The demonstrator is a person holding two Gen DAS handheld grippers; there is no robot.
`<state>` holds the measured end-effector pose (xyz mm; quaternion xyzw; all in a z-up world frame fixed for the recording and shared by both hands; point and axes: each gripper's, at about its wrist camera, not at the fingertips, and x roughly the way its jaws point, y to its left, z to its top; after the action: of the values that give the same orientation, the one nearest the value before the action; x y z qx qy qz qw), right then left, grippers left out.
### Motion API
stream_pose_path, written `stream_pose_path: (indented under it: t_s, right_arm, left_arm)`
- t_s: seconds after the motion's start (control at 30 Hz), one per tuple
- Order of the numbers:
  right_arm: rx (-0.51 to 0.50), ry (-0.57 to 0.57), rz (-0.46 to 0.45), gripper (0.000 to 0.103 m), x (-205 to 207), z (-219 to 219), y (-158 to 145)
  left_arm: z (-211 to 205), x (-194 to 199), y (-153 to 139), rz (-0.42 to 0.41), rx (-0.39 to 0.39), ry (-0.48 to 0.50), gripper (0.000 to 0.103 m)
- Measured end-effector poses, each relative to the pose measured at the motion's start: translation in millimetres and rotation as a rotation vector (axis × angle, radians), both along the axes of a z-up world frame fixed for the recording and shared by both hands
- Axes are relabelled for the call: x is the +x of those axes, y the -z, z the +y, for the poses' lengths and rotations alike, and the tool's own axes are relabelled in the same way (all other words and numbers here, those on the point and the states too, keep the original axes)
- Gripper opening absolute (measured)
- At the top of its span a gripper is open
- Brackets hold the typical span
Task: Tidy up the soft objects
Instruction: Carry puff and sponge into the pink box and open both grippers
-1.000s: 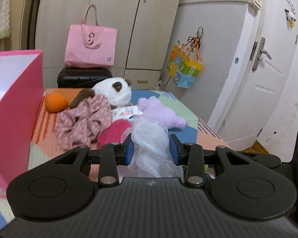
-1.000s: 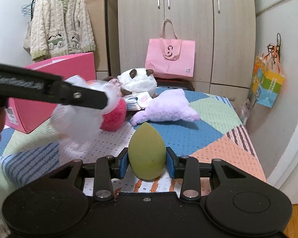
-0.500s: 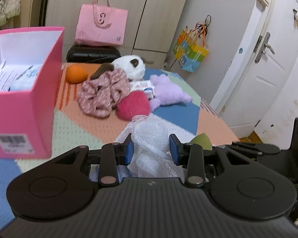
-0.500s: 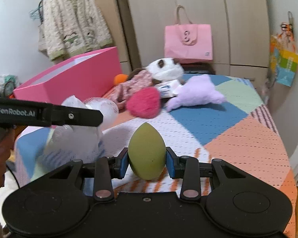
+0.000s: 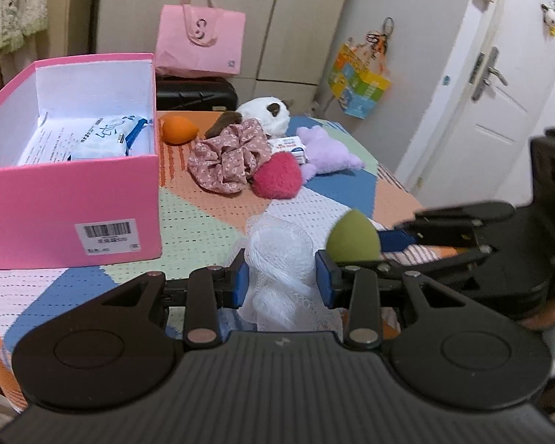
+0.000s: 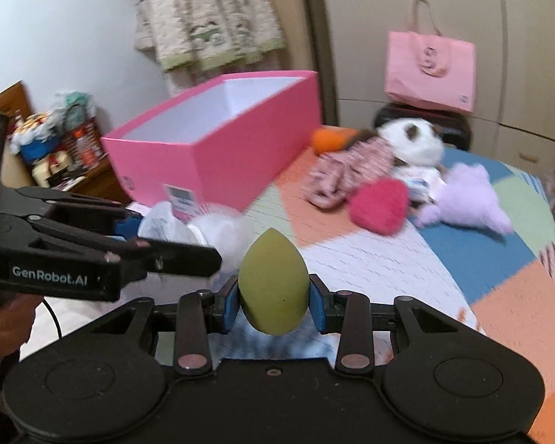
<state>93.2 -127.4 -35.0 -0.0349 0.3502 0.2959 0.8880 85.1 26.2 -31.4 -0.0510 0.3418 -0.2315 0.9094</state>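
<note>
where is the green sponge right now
The green sponge is pinched in the right gripper, held above the bed's near end. In the left wrist view it sits just right of the white mesh pouf that the left gripper holds.

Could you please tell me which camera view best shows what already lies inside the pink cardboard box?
The left wrist view: it looks down into the pink cardboard box, showing a blue-and-white packet. The right wrist view shows only its outer walls and white inner side.
</note>
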Motion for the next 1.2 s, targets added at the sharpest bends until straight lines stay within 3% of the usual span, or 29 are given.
stream_pose_path:
  t_s: [0.23,0.43,0.63,0.73,0.97,1.2]
  right_arm:
    - [-0.009,-0.097,-0.032,0.043,5,31,-33]
    - [-0.019,-0.143,-0.097,0.043,23,61,-56]
    - [0.021,-0.182,-0.109,0.043,58,95,-74]
    - [0.038,-0.184,-0.117,0.043,81,109,-80]
    - [0.045,-0.245,-0.01,0.043,144,135,-62]
    - [-0.086,-0.299,0.015,0.043,164,161,-36]
  left_arm:
    - [24,-3,-29,-0.044,0.087,0.007,0.036]
    - [58,12,-50,-0.058,0.053,-0.035,0.036]
    - [83,34,-70,-0.156,0.079,-0.113,0.035]
    - [99,54,-77,-0.161,0.066,-0.158,0.035]
    - [126,112,-59,-0.06,0.058,-0.206,0.036]
    - [138,153,-20,0.072,0.111,-0.233,0.036]
